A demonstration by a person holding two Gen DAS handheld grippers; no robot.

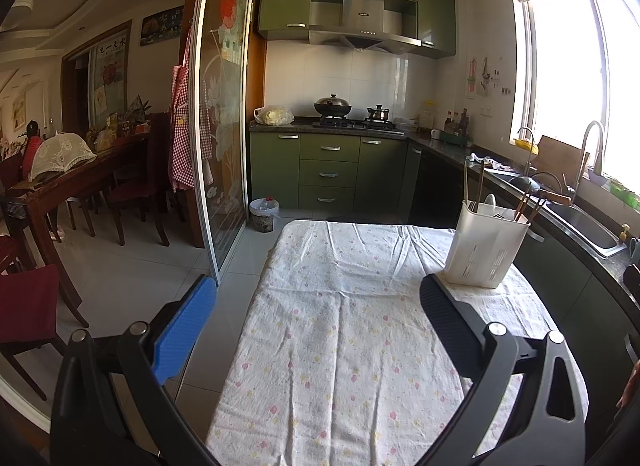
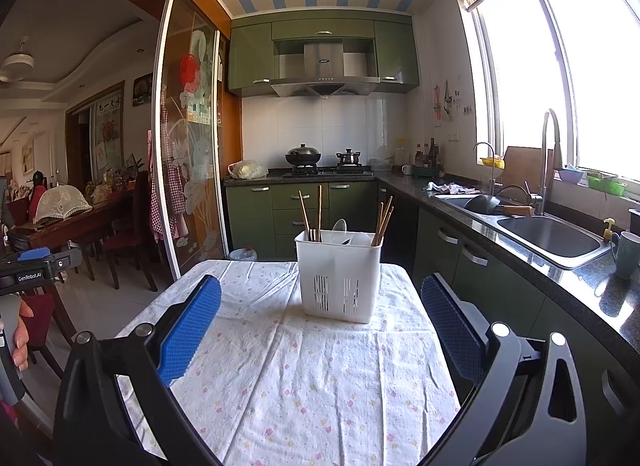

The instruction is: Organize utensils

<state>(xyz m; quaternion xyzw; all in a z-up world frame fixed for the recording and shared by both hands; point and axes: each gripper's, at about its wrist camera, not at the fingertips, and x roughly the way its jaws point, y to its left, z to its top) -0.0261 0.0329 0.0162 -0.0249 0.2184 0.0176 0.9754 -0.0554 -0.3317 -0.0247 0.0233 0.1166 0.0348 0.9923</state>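
Right wrist view: right gripper (image 2: 320,330) wide open, empty, above tablecloth (image 2: 304,386) w/ utensil caddy (image 2: 340,278) ahead; left gripper (image 1: 318,318) likewise.

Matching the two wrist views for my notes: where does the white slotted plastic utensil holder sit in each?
Left wrist: white slotted plastic utensil holder stands right of centre, near the floral tablecloth's far right corner.
Right wrist: holder stands at centre, between the open fingers.
Shared landmark: steel range hood above the stove.

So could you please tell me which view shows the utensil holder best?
The right wrist view: the holder sits centred, compartments and chopsticks visible. The left wrist view shows it off right, partly behind a finger.
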